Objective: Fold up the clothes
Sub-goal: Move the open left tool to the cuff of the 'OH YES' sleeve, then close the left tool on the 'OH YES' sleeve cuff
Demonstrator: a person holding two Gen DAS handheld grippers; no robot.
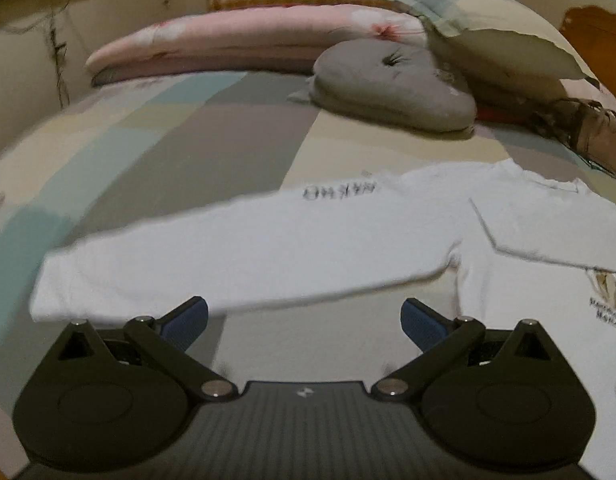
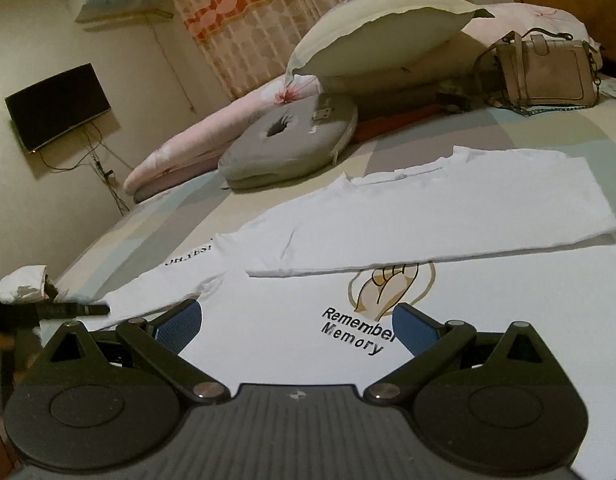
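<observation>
A white long-sleeved shirt lies flat on the bed. In the left wrist view one sleeve stretches out to the left, blurred. My left gripper is open just short of that sleeve's near edge, with nothing between its blue pads. In the right wrist view the shirt shows a hand print and the words "Remember Memory". The other sleeve is folded across the chest. My right gripper is open low over the chest, holding nothing.
A grey round cushion, a pink bolster and a large pillow lie at the head of the patchwork bedsheet. A beige handbag stands at the far right. A dark bar-shaped part shows beside the sleeve's cuff.
</observation>
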